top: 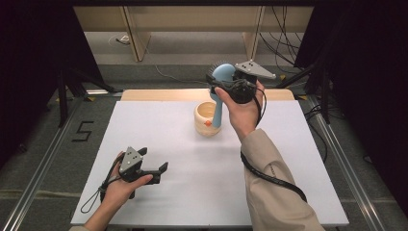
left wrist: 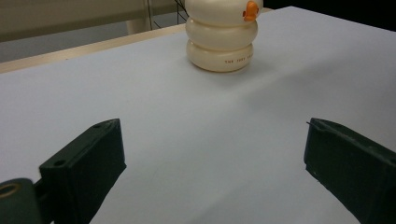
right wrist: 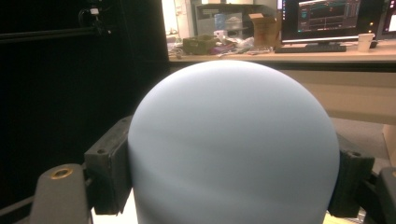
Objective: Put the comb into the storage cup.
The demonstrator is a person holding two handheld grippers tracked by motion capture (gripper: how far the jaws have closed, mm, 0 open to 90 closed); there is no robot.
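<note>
The right gripper (top: 230, 83) is raised above the far side of the table, its jaws clamped on either side of a brush (top: 222, 74) — a smooth, matte, pale-blue dome (right wrist: 233, 144) with dark bristles on its far face. The brush's handle slants down into a cup (top: 207, 119). The cup is glossy cream, shaped as three stacked rounded rings (left wrist: 221, 35) with a small orange beak and fine lettering on the lowest ring. It stands upright on the flat white table (top: 192, 192). The left gripper (top: 153, 165) rests low near the front left corner — jaws spread wide, holding nothing, well apart from the cup.
</note>
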